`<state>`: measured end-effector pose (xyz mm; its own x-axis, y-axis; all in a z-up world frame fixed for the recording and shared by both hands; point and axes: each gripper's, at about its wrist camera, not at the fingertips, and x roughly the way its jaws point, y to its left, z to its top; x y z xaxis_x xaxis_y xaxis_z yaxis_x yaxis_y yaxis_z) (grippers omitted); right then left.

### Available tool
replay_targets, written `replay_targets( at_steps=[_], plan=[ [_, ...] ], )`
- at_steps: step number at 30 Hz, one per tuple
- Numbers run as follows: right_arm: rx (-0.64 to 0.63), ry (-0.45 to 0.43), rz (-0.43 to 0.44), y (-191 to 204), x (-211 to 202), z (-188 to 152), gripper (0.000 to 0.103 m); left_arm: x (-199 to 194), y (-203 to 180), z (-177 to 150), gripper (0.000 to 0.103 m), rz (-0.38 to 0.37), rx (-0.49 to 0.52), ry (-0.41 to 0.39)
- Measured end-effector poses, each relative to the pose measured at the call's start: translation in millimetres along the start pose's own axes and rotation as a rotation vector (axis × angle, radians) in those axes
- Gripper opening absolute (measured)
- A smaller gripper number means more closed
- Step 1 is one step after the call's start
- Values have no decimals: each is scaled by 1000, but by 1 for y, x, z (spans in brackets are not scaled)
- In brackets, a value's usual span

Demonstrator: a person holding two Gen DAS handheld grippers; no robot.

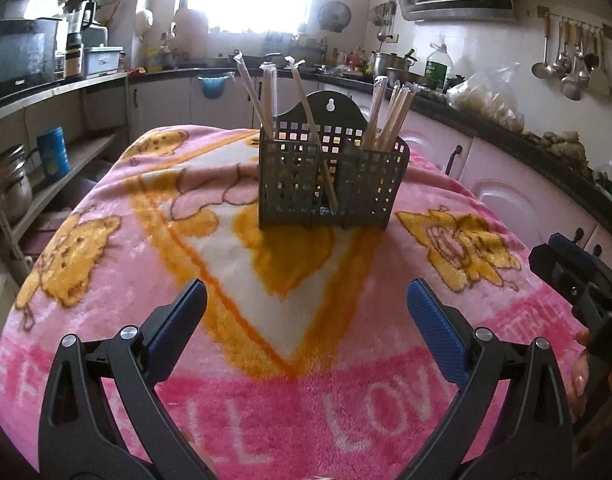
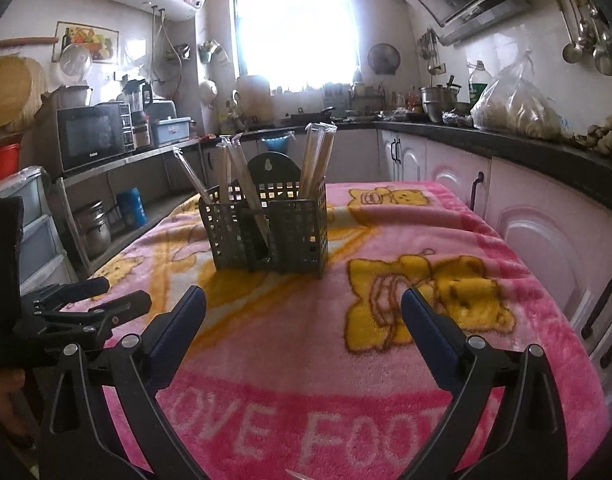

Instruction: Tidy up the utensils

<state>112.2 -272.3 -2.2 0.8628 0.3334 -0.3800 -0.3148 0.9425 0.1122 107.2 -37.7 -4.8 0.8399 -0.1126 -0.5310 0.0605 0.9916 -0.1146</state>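
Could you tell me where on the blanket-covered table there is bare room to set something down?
The pink blanket is bare between the utensil caddy and the open left claw and right claw, and on both sides of the caddy. The caddy is crowded: wrapped chopsticks fill its compartments. The side counter is cluttered too.

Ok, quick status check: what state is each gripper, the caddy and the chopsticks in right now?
Left gripper: open, empty, above the blanket.
Right gripper: open, empty, above the blanket.
Utensil caddy: upright on the pink blanket.
Wrapped chopsticks: standing tilted in the caddy's compartments, left, middle and right.
Blanket around the caddy: no loose utensils in view.
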Motion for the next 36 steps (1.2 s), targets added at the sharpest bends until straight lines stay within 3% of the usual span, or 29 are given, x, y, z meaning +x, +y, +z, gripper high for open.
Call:
replay_targets(
  at_steps=[6,12,20,36],
  plan=[
    [-19,-104,1,10,-8,-25,95,-2,-6,-17,92,26,39,-102],
    [-11,-187,-4,11,-13,-40,96,-10,-2,-20,92,26,13,-160],
    [-9,-204,-32,11,-12,-38,97,-15,0,-21,92,42,0,-194],
    [-7,-189,-30,13,-9,-39,97,-15,-1,-22,92,45,8,-188]
  ],
)
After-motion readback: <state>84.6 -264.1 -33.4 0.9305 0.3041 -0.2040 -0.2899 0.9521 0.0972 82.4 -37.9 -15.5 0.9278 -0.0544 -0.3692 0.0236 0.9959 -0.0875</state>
